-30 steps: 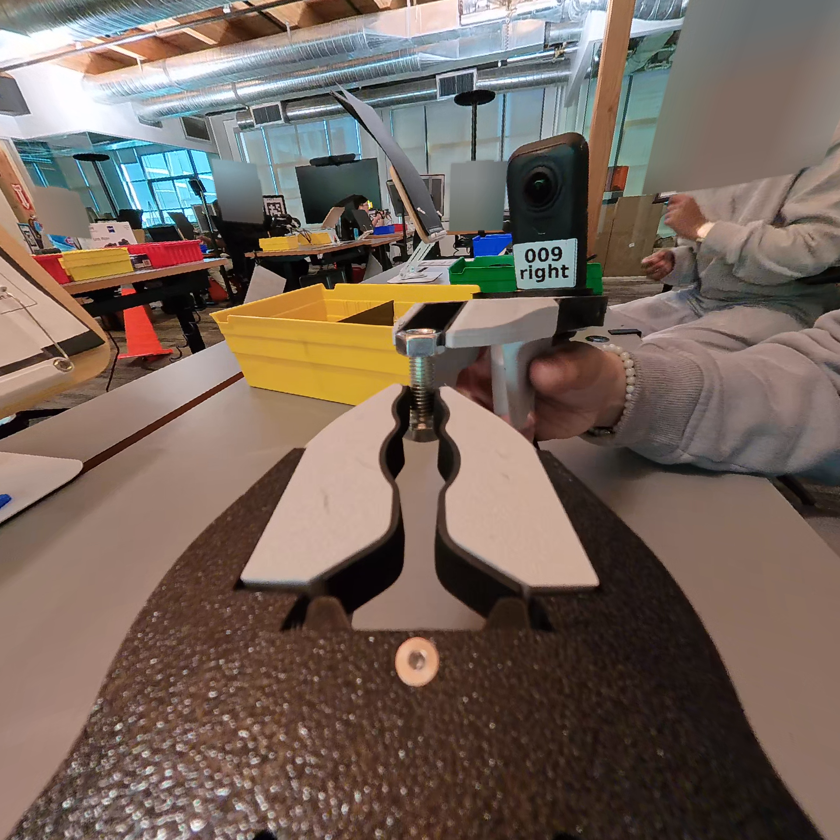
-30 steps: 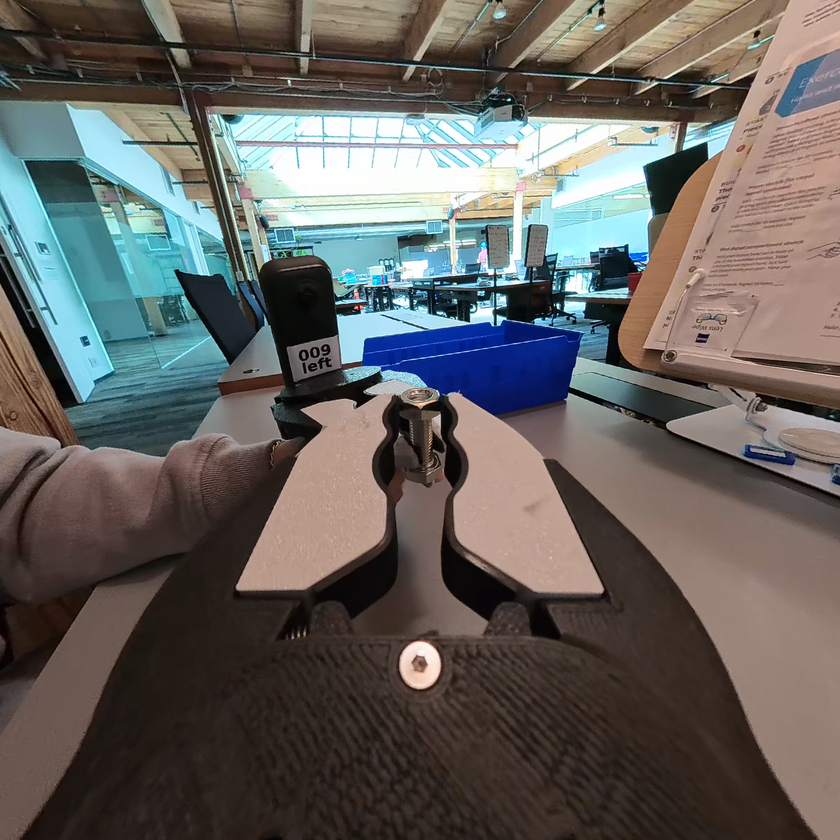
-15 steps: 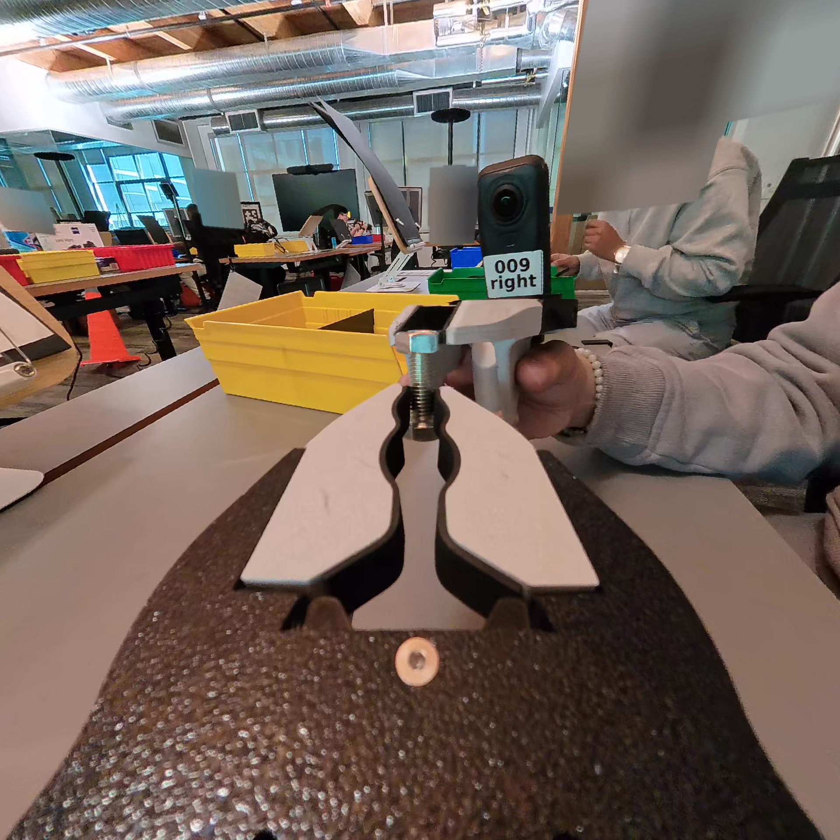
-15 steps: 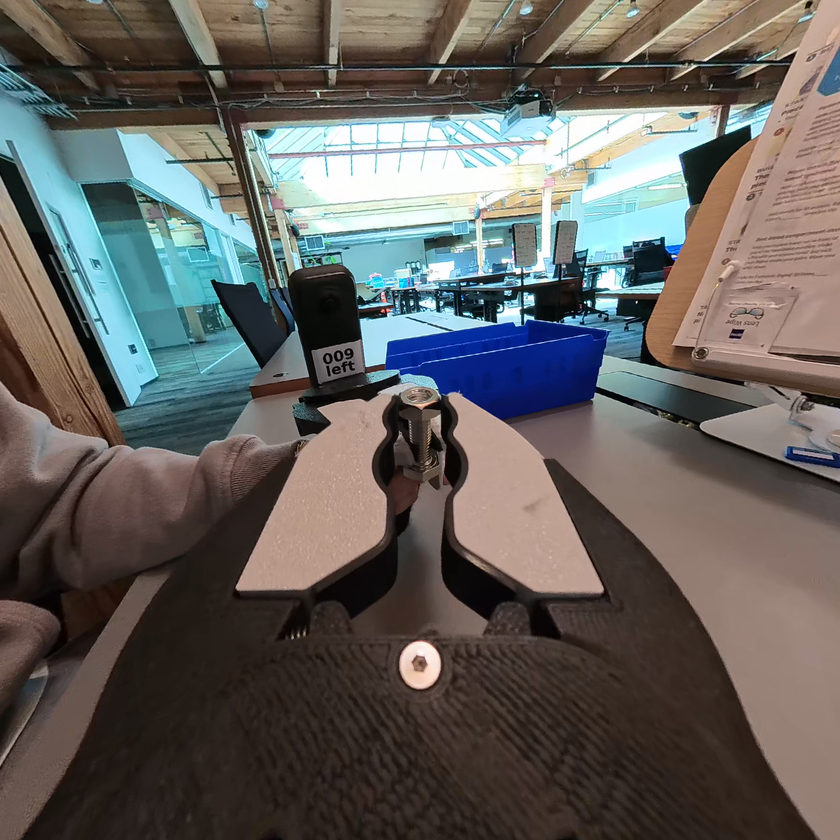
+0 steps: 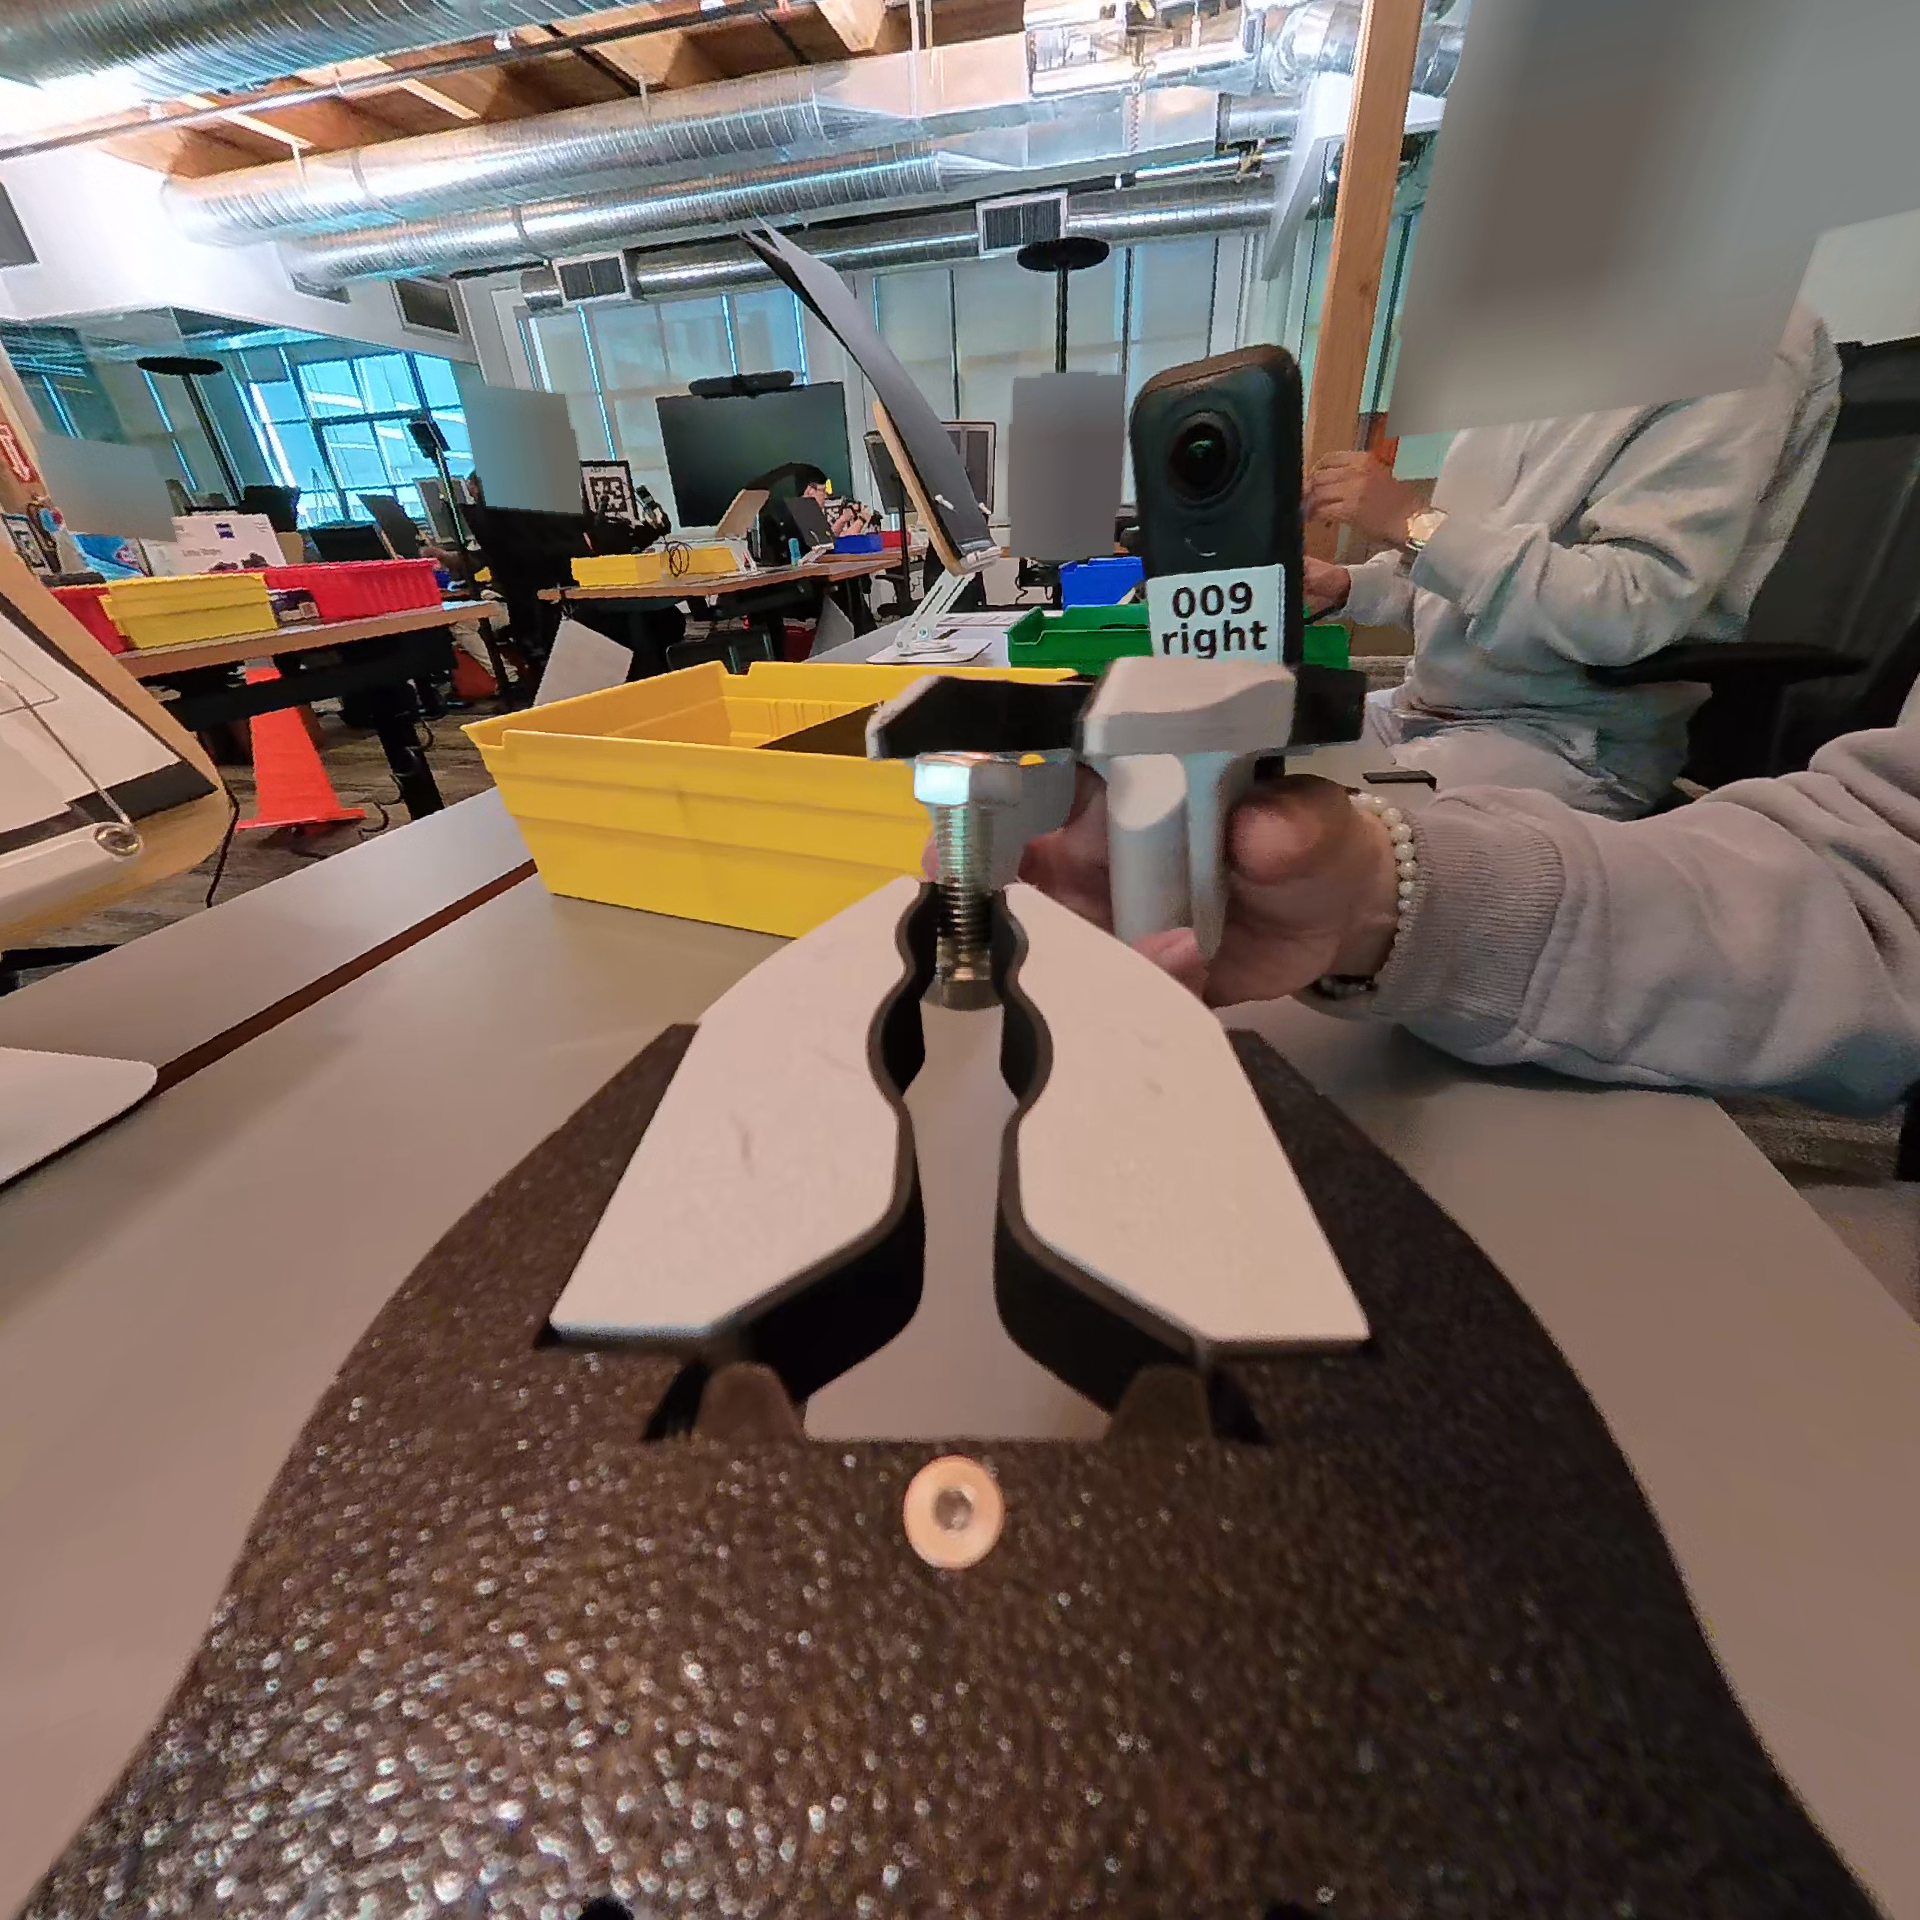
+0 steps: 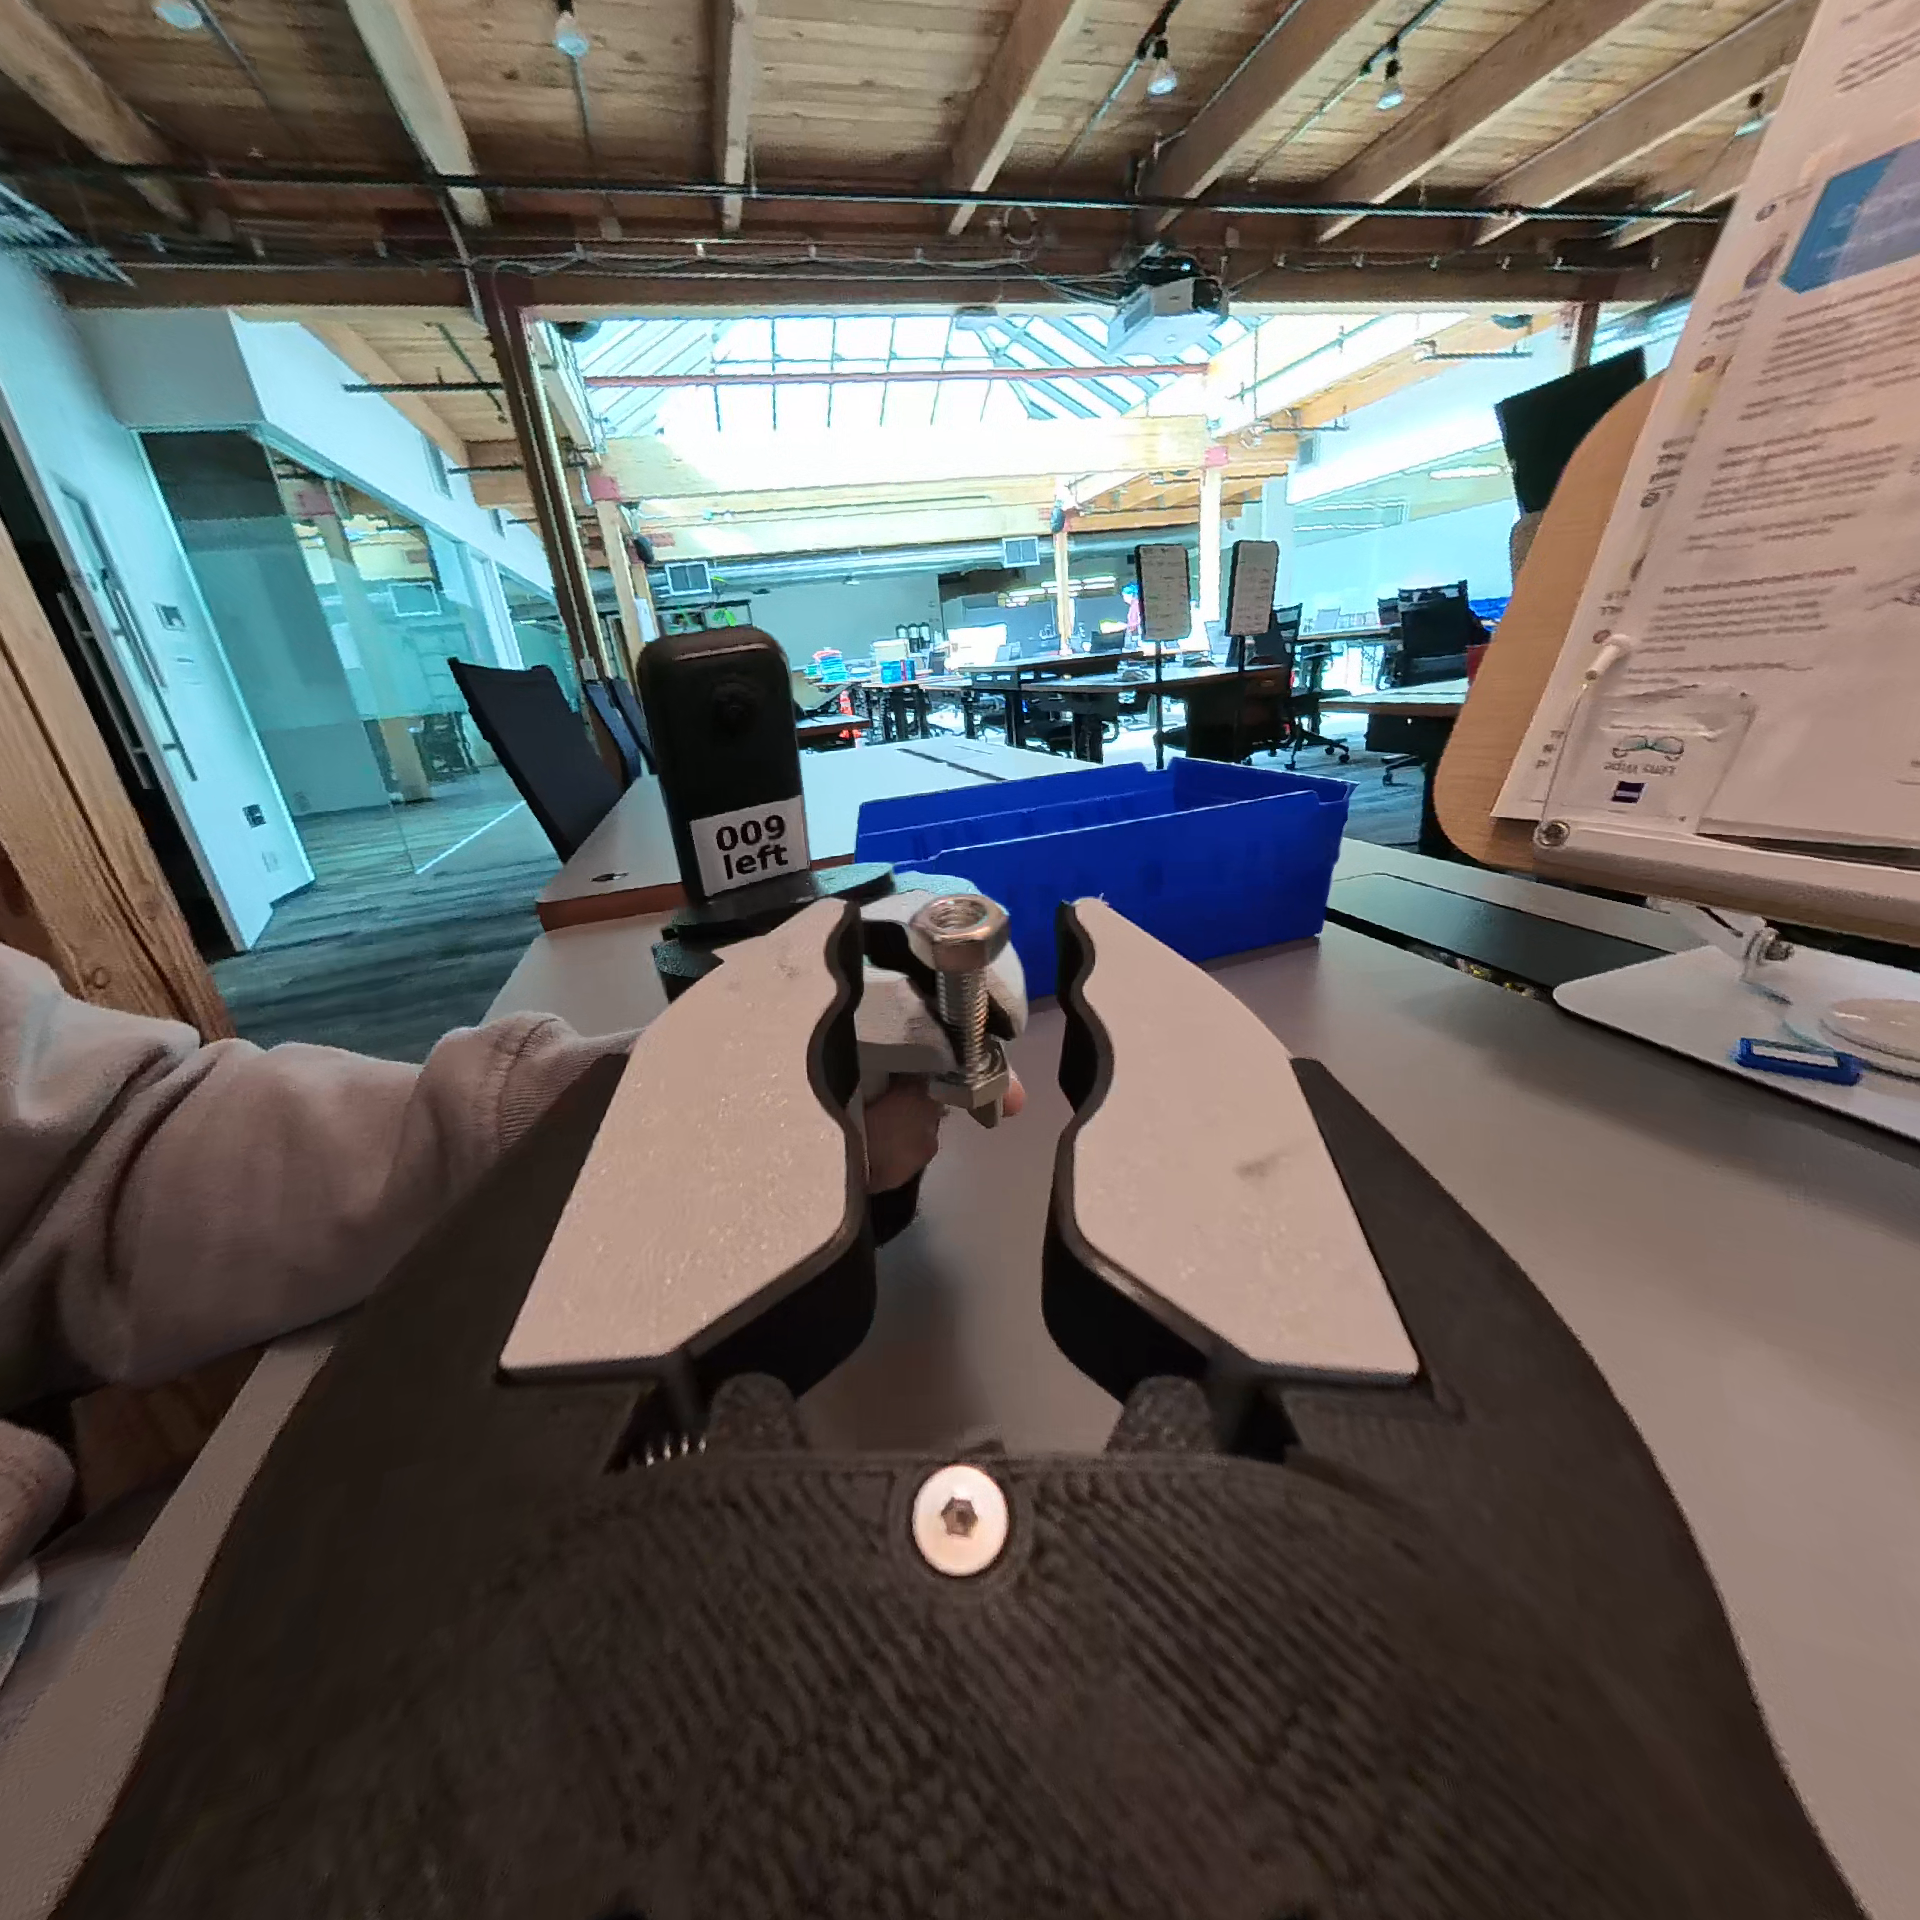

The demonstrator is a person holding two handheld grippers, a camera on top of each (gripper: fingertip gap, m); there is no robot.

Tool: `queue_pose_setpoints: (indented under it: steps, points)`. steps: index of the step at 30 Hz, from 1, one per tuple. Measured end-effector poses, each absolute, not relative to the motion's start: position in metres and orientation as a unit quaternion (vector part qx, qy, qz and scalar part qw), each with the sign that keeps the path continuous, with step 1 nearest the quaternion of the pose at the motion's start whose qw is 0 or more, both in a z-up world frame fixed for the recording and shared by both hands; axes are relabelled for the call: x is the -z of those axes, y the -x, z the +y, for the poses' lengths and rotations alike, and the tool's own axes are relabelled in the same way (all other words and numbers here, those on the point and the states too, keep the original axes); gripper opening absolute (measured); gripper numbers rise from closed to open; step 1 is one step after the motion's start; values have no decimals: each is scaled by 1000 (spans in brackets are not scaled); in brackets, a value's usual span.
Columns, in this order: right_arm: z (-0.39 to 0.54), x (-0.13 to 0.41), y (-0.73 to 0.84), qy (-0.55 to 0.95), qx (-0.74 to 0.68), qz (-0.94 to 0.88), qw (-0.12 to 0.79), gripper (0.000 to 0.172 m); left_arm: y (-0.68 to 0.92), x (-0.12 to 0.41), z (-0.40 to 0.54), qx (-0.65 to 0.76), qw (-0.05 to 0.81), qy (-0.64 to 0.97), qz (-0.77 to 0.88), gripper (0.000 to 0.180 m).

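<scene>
Item: bolt, silver, hex-headed, with a nut threaded on it. Position: upright between the two grippers, above the grey table, not resting on it.

Left gripper: jaws narrow, pressed on the bolt's threaded shank. In the right wrist view the bolt stands the other way up, nut at the top and head at the bottom.

Right gripper: jaws wide, one finger on each side of the nut, daylight between pad and metal on both sides. It holds nothing.

Surroundings: yellow bin behind the bolt in the left view; blue bin behind it in the right; a document stand at the table's edge.

Hazards, as judged: the bolt hangs on one narrow pinch across threads, so a knock from the open fingers could tilt or twist it in the pads. If that grip slackens, nothing else catches the bolt, and it would likely drop and roll across the table.
</scene>
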State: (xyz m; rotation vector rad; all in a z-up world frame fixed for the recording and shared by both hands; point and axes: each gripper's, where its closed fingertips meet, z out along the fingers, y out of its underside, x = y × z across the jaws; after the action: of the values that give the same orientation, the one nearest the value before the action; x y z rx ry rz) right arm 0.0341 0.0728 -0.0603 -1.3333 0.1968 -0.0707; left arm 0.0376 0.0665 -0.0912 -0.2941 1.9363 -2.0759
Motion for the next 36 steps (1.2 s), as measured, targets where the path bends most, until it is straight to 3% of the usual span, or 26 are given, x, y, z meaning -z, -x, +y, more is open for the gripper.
queue_pose_setpoints:
  steps: [8, 25, 36]
  points:
    - [78, 65, -35, 630, 60, 91, 769, 19, -37, 95, 63, 710, 148, 98, 681, 9]
    - [74, 55, -22, 614, -9, 60, 787, 18, -23, 85, 61, 741, 94, 75, 661, 9]
    - [73, 60, -26, 624, 17, 65, 778, 19, -28, 89, 62, 730, 112, 82, 669, 9]
